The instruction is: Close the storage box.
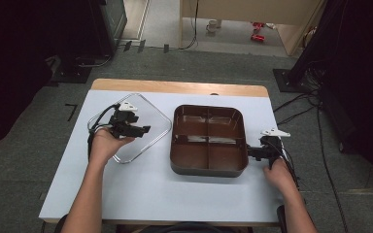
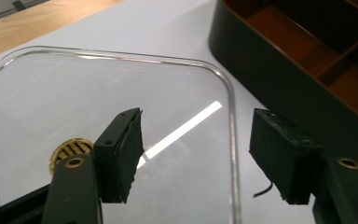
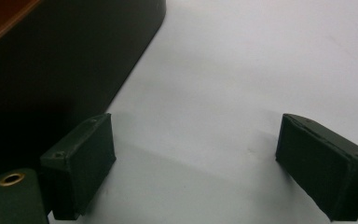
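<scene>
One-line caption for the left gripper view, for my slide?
Left tool open above the clear lid's edge, brown compartment tray beside it.

A lab or test room is suggested rather than a home. A small wooden table (image 1: 175, 86) covered by a white sheet (image 1: 175, 189) is set on grey carpet tiles (image 1: 24, 160). Black tape marks (image 1: 71, 110) are stuck to the floor well beyond the fingers, and loose cables (image 1: 296, 114) are trailed across it. Black stands and dark equipment (image 1: 107, 24) are placed around the table. A plywood partition (image 1: 252, 7) is seen at the back.
</scene>
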A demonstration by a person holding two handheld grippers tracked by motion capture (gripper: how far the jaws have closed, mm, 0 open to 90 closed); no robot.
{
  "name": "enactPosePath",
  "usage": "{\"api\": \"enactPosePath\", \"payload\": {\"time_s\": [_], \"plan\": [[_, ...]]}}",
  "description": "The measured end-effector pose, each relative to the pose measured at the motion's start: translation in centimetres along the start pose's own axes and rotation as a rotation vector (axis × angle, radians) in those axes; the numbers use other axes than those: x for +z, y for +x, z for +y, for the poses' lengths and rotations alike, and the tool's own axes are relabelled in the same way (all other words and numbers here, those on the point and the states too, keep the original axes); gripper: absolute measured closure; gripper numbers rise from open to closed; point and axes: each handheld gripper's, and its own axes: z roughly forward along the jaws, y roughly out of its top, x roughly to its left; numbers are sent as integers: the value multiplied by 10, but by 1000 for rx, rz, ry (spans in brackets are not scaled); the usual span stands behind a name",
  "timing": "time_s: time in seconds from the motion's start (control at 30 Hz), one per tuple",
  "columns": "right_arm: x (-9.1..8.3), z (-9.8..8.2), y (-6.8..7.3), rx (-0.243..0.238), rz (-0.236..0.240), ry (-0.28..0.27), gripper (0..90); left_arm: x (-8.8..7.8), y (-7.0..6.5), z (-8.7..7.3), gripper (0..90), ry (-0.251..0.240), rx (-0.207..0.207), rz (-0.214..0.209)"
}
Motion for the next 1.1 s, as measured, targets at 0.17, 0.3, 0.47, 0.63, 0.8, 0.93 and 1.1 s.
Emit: {"api": "enactPosePath", "payload": {"time_s": [0.17, 0.3, 0.47, 0.63, 0.8, 0.93, 1.1], "plan": [[0, 0, 0, 0, 0, 0, 110, -1, 12, -4, 363, -1, -25, 40], [0, 0, 0, 0, 0, 0, 110, 0, 27, -13, 384, -8, -38, 106], [0, 0, 0, 0, 0, 0, 109, 8, 39, -23, 393, -2, -92, 135], [0, 0, 0, 0, 0, 1, 109, 15, 47, -28, 414, -8, -133, 173], [0, 0, 0, 1, 0, 0, 109, 24, 50, -34, 438, 4, -161, 192], [0, 0, 0, 2, 0, 0, 109, 30, 50, -36, 463, 10, -171, 203], [0, 0, 0, 0, 0, -1, 109, 39, 52, -37, 479, 4, -201, 191]]}}
